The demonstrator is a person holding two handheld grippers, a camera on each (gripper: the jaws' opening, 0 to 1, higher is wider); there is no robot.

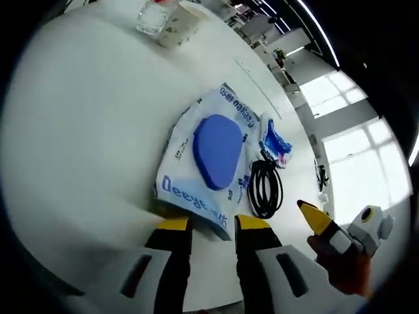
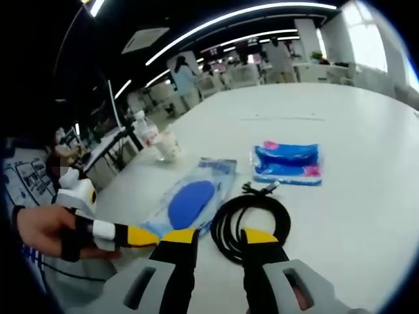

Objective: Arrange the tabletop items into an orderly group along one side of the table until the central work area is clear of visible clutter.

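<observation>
White desk [image 1: 85, 131]: wipes pack [image 1: 206, 157] with blue oval lid, lying flat at centre; black coiled cable [image 1: 265, 186] just beside it; small blue-pink packet [image 1: 275, 140] past the cable.

Left hand-held gripper [image 1: 213, 226]: jaws slightly apart, at the wipes pack's near edge, holding nothing.

Right hand-held gripper [image 2: 218, 235]: jaws slightly apart, empty, near the cable coil.

Right gripper view adds a bottle [image 2: 145, 131] and cup [image 2: 168, 145] at the far edge.

Open-plan office: desk rows [image 2: 262, 69], strip lights [image 2: 236, 16]

Bare table [image 1: 85, 131] (wide) beside wipes pack [image 1: 209, 157]; cable coil [image 1: 265, 186] crowds it.
</observation>
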